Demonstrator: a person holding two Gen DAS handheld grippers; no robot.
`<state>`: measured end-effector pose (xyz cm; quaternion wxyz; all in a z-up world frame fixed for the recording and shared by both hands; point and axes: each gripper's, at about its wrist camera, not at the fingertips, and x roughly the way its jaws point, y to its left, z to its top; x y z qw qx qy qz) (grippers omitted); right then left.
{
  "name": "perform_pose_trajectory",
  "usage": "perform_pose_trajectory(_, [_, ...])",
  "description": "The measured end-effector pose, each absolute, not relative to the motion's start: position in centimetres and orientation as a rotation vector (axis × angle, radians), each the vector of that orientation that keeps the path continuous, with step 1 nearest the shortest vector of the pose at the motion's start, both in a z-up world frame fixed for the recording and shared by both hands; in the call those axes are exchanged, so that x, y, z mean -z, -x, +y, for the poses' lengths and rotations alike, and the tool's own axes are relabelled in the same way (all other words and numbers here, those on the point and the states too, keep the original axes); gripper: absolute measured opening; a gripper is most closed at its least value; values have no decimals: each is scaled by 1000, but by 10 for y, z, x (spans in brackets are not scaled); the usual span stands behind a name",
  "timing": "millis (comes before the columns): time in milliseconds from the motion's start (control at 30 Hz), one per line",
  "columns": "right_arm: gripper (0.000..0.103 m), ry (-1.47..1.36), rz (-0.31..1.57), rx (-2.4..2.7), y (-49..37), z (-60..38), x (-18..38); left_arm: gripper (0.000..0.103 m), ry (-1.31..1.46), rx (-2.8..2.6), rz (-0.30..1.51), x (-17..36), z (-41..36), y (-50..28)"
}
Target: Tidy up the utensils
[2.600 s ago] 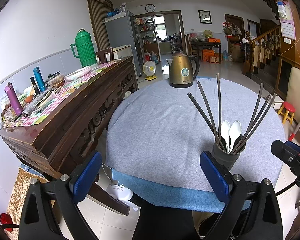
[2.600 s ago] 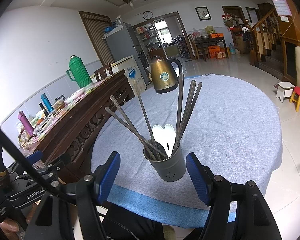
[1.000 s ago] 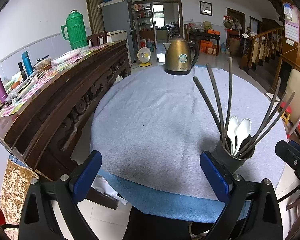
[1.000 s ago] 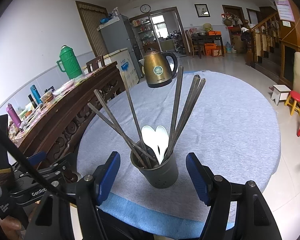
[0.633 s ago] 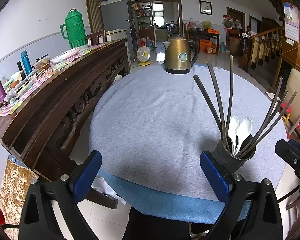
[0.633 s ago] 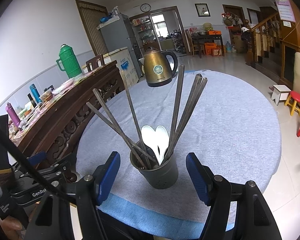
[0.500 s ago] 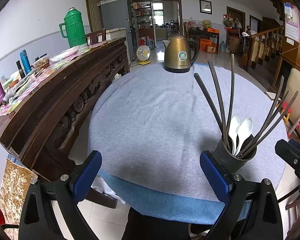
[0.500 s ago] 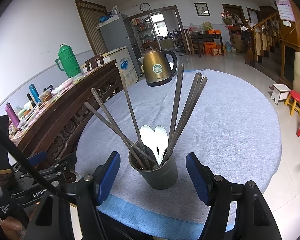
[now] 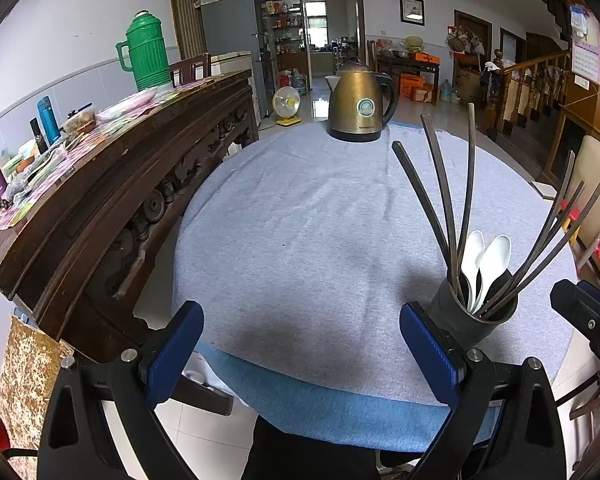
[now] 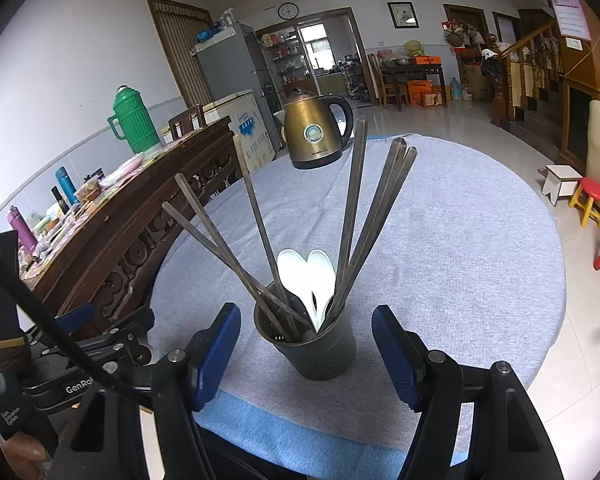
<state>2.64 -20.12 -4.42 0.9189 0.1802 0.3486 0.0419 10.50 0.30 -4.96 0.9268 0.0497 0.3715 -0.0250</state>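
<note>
- Grey cloth covers the round table (image 9: 300,220) in a tiled family room, a brass kettle (image 9: 358,104) at its far edge and a carved sideboard (image 9: 112,184) along the left
- My right tongs (image 10: 306,352) gape wide either side of the dark utensil cup (image 10: 312,348), touching nothing; my left tongs (image 9: 300,352) hang just as wide and empty over bare cloth at the near rim
- That cup stands near the front edge, holding dark chopsticks (image 10: 356,216) fanned outward and two white spoons (image 10: 312,276), bowls up
- I judge the chopsticks light, stiff and slick, best pinched mid-shaft; the spoons look ceramic or plastic, perhaps fragile; the cup could tip
</note>
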Motion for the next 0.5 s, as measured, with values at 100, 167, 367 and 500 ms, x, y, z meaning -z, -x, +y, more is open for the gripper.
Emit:
perform_pose_trajectory(100, [72,-371,716,-85,-27,-202,45,98,-104,52,764,50,2,-106])
perform_pose_trajectory(167, [72,-371,718,-86,-27,-203,46,98,-104,53,765,50,2,-107])
perform_pose_trajectory(367, [72,-374,720,-90,-30,-208,50,98,-124,52,737,51,-5,-109])
perform_pose_trajectory(500, [72,-352,728,-95,-28,-218,58,98,-92,61,785,61,4,-134])
